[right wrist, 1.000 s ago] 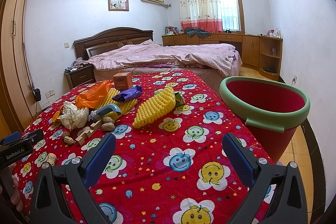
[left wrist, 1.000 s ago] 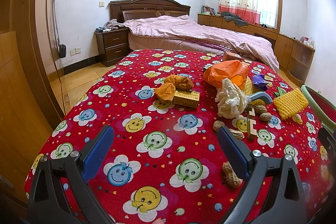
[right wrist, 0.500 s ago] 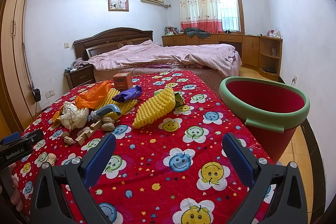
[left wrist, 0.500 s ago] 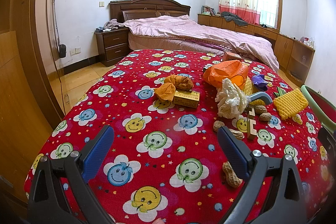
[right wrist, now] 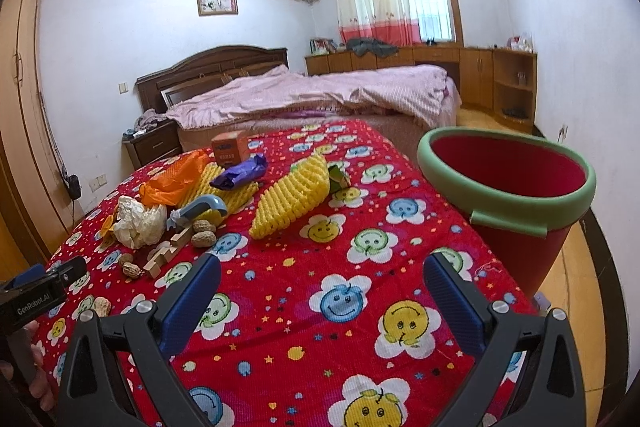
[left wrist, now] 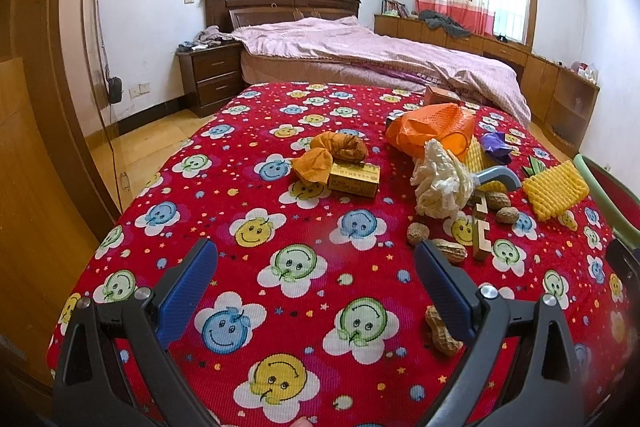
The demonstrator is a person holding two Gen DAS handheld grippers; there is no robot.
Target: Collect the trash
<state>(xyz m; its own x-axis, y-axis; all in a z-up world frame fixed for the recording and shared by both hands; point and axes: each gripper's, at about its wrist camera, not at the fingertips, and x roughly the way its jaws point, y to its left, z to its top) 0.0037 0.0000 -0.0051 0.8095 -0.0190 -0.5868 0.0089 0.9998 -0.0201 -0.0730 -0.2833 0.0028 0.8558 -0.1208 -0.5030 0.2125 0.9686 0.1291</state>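
Trash [left wrist: 438, 183] lay scattered across the worktop [left wrist: 280, 267] under a red smiley-face cloth, beside a red bin [right wrist: 508, 187], with a bed [right wrist: 320, 95] behind. Left hand-held gripper [left wrist: 316, 287] and right hand-held gripper [right wrist: 322, 291] hovered, fingers apart, empty.

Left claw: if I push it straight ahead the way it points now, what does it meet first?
Probably bare tablecloth. The open left claw points down at it, with nothing between the fingers. Further along stands the small yellow box; the peanuts lie to the right. Depth is uncertain.
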